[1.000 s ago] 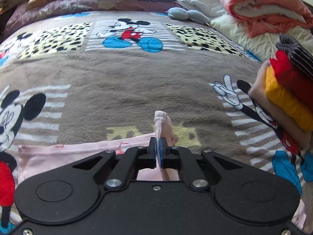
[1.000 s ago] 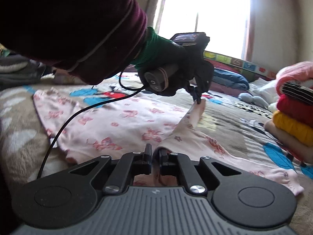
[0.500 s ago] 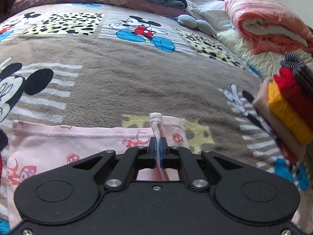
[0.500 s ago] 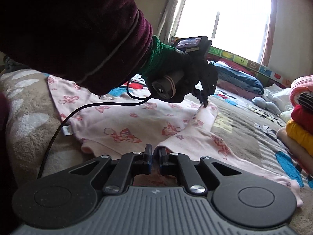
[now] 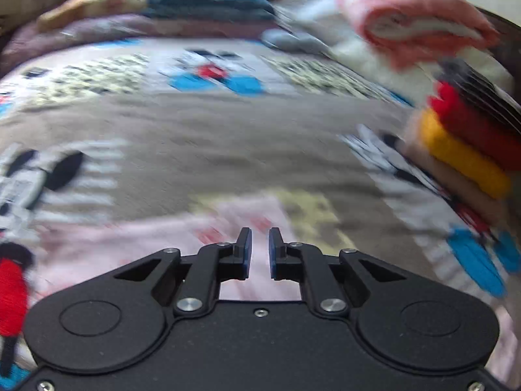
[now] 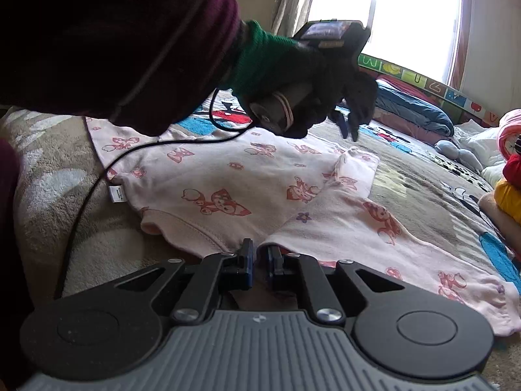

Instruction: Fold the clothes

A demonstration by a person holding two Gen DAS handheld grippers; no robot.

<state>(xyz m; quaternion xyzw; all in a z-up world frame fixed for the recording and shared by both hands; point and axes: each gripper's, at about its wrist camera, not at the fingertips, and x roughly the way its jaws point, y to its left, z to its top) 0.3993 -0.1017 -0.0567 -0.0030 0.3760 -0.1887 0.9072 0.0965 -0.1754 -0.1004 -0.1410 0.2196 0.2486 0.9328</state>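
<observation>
A pink printed garment lies spread on the bed blanket, one sleeve folded inward with its cuff lying on the body. My left gripper is open and empty above the blurred pink cloth; it also shows in the right wrist view, lifted clear of the cuff. My right gripper has its jaws nearly closed on the garment's near edge, low on the bed.
A stack of folded clothes in yellow, red and stripes stands at the right, also in the right wrist view. A rolled pink quilt and pillows lie at the bed's far side. A black cable hangs from the left hand.
My left gripper lowered the sleeve cuff onto the garment, opened and let go, then lifted away; its view is motion-blurred. My right gripper has stayed put on the near edge.
</observation>
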